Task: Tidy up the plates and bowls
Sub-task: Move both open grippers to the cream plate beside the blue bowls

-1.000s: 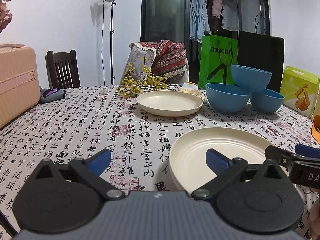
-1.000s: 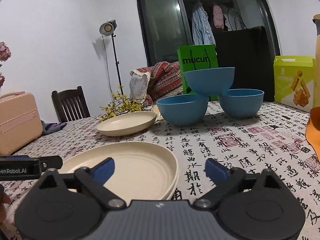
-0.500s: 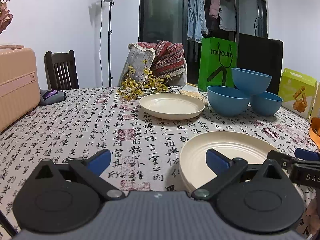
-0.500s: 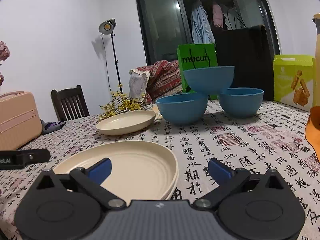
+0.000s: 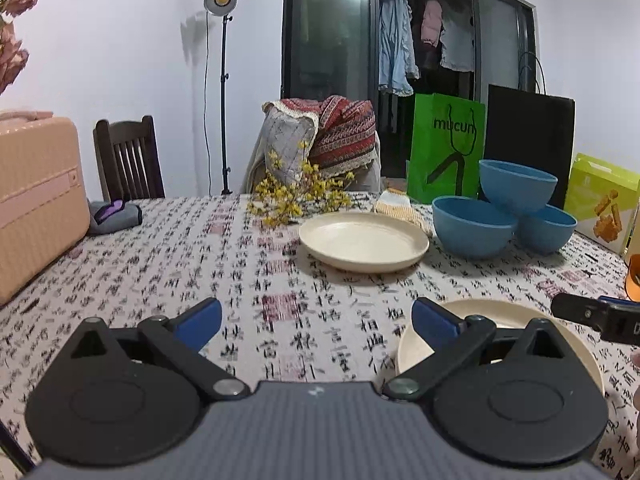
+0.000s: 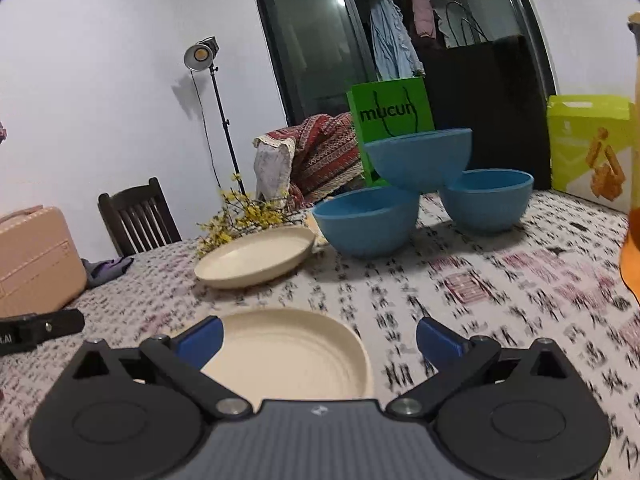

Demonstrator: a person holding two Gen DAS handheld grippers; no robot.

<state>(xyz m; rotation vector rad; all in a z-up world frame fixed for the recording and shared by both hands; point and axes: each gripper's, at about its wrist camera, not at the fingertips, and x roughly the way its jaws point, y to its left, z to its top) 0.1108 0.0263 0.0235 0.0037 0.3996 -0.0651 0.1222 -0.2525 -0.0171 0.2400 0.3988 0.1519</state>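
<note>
On the desk [image 5: 160, 248], the far plate [image 5: 363, 241] sits empty near the yellow flowers [image 5: 296, 196]. To its right, two blue bowls [image 5: 472, 227] sit side by side, and a third bowl [image 5: 516, 186] rests tilted on top of them. All look empty. The near plate [image 6: 288, 356] lies close in front, empty too. The left gripper [image 5: 316, 320] hangs low over the desk, its fingers spread wide and holding nothing. The right gripper [image 6: 318, 338] hangs over the near plate, fingers spread wide too.
</note>
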